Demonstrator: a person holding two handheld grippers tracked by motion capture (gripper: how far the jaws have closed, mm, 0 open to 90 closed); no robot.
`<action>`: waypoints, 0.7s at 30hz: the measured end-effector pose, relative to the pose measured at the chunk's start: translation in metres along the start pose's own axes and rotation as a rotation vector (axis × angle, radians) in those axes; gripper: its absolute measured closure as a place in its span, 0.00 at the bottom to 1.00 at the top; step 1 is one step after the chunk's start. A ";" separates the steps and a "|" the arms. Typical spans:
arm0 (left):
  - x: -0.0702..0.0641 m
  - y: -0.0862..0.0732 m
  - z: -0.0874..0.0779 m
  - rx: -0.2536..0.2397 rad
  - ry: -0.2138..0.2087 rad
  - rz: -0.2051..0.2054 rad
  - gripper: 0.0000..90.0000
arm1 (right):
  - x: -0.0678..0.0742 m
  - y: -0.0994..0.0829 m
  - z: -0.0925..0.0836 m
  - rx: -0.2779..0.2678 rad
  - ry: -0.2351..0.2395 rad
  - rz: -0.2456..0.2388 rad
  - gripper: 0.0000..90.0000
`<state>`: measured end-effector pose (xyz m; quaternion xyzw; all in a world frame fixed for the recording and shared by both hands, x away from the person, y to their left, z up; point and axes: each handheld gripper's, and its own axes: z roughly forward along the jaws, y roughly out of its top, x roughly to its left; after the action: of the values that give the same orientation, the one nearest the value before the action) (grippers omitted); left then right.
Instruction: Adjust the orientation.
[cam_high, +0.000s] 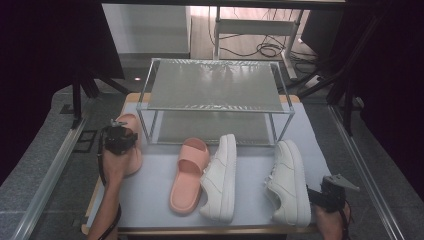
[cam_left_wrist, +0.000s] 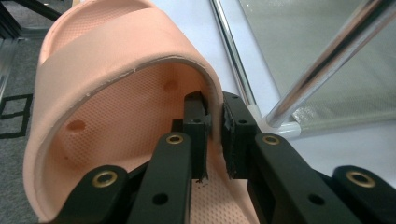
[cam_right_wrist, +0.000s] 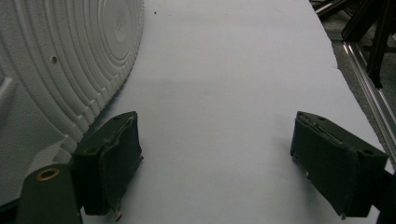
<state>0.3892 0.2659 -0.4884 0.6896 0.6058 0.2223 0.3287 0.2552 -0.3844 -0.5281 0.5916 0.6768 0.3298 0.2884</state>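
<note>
Your left gripper (cam_left_wrist: 215, 135) has its jaws narrowed onto the strap edge of the pink slide (cam_left_wrist: 116, 93) at the left of the counter (cam_high: 150, 200); in the left gripper view one pad sits inside the arch of the strap and the other outside it, with the rubber wall pinched between them. In the high view that slide (cam_high: 131, 150) lies at the left middle of the frame, just left of the front leg of the wire shoe rack (cam_high: 215, 90), and your left hand (cam_high: 116, 165) covers much of it. Its mate, the second pink slide (cam_high: 189, 175), lies in the centre of the frame, touching the left white sneaker (cam_high: 220, 180), and the other white sneaker (cam_high: 289, 182) lies at the lower right. Your right gripper (cam_right_wrist: 215, 158) stands wide with nothing between its jaws, resting low beside the ribbed sole of that right sneaker (cam_right_wrist: 60, 70) at the lower right of the high view (cam_high: 332, 192). You appear to be at the grasp step: the slide is pinched but seems not yet lifted off the counter. The next move likely calls for a straight lift to check that the thin strap does not slip from the pads, then a carry to the right and upward in the frame onto a rack shelf, keeping clear of the chrome leg (cam_left_wrist: 322, 60) that stands close beside your jaws.
</note>
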 end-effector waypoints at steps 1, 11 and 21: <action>0.001 0.000 -0.001 0.004 0.003 0.002 0.91 | 0.000 0.000 0.000 0.000 0.000 0.000 0.17; 0.011 -0.004 -0.024 -0.011 0.016 0.014 0.96 | 0.000 0.000 0.000 0.000 0.000 0.000 0.18; 0.013 -0.016 -0.055 -0.029 0.031 0.063 0.96 | 0.000 0.000 0.000 -0.001 0.000 0.000 0.18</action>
<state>0.3414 0.2893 -0.4639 0.7000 0.5853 0.2520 0.3224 0.2550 -0.3844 -0.5281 0.5914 0.6766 0.3304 0.2886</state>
